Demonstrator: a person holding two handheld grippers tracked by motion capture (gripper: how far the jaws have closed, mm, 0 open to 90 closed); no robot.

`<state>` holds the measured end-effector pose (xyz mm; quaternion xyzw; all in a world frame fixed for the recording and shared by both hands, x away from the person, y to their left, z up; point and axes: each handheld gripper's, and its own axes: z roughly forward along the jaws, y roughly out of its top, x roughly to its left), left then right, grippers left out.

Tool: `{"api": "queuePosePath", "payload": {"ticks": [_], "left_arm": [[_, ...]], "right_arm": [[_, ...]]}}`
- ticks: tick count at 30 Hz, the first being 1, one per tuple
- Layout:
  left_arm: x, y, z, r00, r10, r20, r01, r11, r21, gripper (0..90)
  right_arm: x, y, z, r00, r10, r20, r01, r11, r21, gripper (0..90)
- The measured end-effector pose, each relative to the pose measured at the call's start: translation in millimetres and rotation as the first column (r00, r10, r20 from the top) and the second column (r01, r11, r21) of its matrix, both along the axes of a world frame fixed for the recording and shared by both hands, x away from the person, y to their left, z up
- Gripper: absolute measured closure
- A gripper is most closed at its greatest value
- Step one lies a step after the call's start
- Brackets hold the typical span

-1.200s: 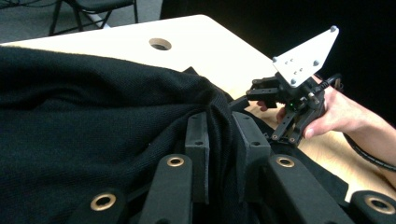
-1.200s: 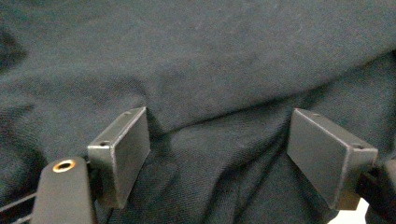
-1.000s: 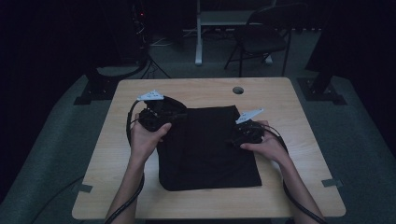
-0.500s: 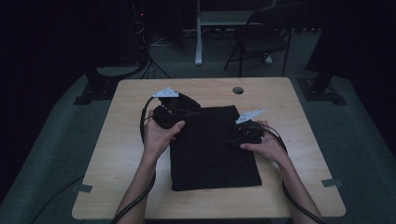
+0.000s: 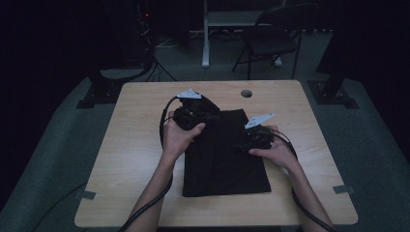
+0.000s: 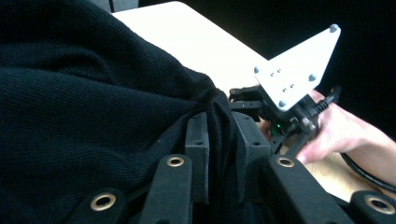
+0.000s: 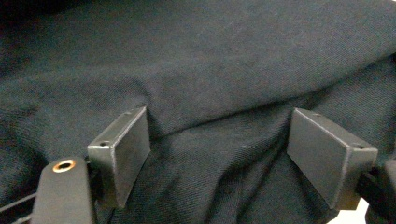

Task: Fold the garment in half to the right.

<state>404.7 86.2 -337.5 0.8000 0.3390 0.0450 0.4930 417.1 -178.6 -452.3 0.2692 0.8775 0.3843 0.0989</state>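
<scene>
A black knit cloth lies folded on the wooden table. My left gripper is at the cloth's far left corner. In the left gripper view its jaws are shut on a pinched fold of the black cloth, which drapes over them. My right gripper rests on the cloth's right side. In the right gripper view its pads stand wide apart and open over the black cloth, with no fabric pinched. The left gripper view also shows the right gripper's grey plate and the hand holding it.
A round cable hole sits near the table's far edge. Tape marks lie at the front corners. Behind the table stand a chair and dark stand bases. Bare wood flanks the cloth on both sides.
My left gripper has carried the cloth's left edge to the right, across the cloth, so the cloth is now narrower. The right gripper has stayed in place.
</scene>
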Motion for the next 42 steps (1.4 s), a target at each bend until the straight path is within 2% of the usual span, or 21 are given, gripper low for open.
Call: {"api": "queuePosePath", "payload": {"ticks": [6,13,18,28,32,42], "left_arm": [[6.0,-10.4,-8.0,0.9997,-0.01,-0.02,0.01,0.9999,0.009,78.8],[9.5,-18.2,-15.1,0.9997,-0.008,-0.024,0.008,0.9999,0.012,78.8],[10.9,-24.9,-17.8,0.9991,-0.013,-0.039,0.015,0.9995,0.03,78.8],[11.6,-44.0,-18.0,0.9976,-0.046,-0.052,0.047,0.9987,0.02,78.8],[10.3,-52.2,-15.1,0.9975,-0.047,-0.052,0.049,0.9982,0.035,78.7],[18.7,-63.5,-29.7,0.9956,-0.047,-0.081,0.052,0.9962,0.07,78.8]], "right_arm": [[-0.3,-0.6,-0.4,1.0,-0.002,0.002,0.002,1.0,0.005,20.8],[-1.0,-1.3,-1.1,1.0,-0.001,0.002,0.001,0.9999,0.012,20.8],[-1.1,-1.5,-1.4,1.0,0.0,0.005,0.0,0.9999,0.014,20.8],[-1.2,-1.2,-1.7,1.0,0.007,0.006,-0.007,0.9998,0.017,20.8],[-1.4,-1.8,-2.6,0.9999,0.008,0.013,-0.009,0.9996,0.025,20.8],[-2.8,-0.5,-2.3,0.9999,0.002,0.012,-0.002,0.9998,0.021,21.1]]}}
